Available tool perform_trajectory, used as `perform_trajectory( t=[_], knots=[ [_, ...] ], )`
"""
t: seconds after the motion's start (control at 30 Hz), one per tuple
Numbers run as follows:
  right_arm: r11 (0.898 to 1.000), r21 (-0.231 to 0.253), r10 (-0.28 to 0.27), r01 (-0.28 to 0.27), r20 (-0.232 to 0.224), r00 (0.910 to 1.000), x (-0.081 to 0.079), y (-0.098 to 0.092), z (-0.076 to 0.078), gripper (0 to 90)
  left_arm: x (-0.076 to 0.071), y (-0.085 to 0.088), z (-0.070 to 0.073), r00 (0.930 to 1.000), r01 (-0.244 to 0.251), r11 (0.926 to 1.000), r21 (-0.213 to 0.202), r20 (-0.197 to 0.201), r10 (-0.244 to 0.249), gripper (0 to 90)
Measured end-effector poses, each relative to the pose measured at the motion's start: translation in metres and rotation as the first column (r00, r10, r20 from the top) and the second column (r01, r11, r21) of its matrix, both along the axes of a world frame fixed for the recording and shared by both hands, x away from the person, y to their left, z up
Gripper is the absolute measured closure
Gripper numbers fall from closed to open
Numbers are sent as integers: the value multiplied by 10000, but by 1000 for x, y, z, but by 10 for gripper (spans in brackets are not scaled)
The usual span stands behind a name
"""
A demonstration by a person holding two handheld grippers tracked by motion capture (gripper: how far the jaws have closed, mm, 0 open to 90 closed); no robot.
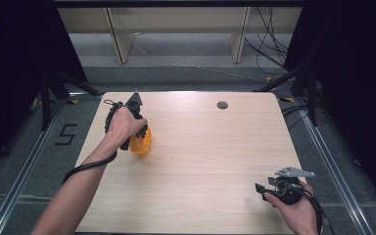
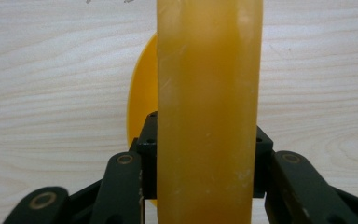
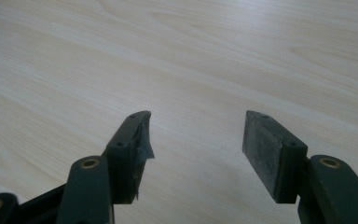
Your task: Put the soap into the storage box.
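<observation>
Left gripper (image 2: pixel 205 158) pinches a translucent orange plastic cup (image 1: pixel 141 142) at the table's far left

Its jaws press on the cup's wall from both sides, long axis running away between them, over the pale wood-grain table (image 1: pixel 200 147). The right gripper (image 3: pixel 196 140), jaws spread and holding nothing, sits well apart at the near right, so the left hand (image 1: pixel 122 122) is nearer

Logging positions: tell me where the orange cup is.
High view: the orange cup is at the table's left side, clamped in the left gripper, far from the right gripper.
</observation>
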State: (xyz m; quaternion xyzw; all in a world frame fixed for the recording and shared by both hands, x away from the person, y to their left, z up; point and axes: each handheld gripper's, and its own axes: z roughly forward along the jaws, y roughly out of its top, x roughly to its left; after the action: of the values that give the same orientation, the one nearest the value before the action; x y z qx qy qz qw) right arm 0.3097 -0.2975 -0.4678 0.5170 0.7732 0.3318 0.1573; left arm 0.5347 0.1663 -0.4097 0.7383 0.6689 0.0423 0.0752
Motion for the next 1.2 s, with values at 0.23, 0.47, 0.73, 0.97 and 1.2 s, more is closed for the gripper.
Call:
perform_trajectory(
  t=[0.23,0.47,0.73,0.97,1.2],
  knots=[
    [10000,2,92,-92,35,10000,0,1,-1,420,4,-1,-11,10000,-34,9998,173,-22,34,600],
    [9994,259,-207,217,-389,9990,-2,5,-1,420,3,-5,-17,9995,291,9986,435,97,-295,599],
    [10000,83,5,-2,-414,9991,-1,4,-1,419,0,-7,-10,9931,550,9982,246,1028,-572,521],
    [10000,2,-75,75,-554,9984,0,5,-2,417,-6,-5,-10,9864,843,9963,144,1403,-855,434],
    [10000,43,-23,26,-515,9987,0,2,-2,415,-20,-1,0,9707,1256,9919,-213,2089,-1184,401]
  ],
)
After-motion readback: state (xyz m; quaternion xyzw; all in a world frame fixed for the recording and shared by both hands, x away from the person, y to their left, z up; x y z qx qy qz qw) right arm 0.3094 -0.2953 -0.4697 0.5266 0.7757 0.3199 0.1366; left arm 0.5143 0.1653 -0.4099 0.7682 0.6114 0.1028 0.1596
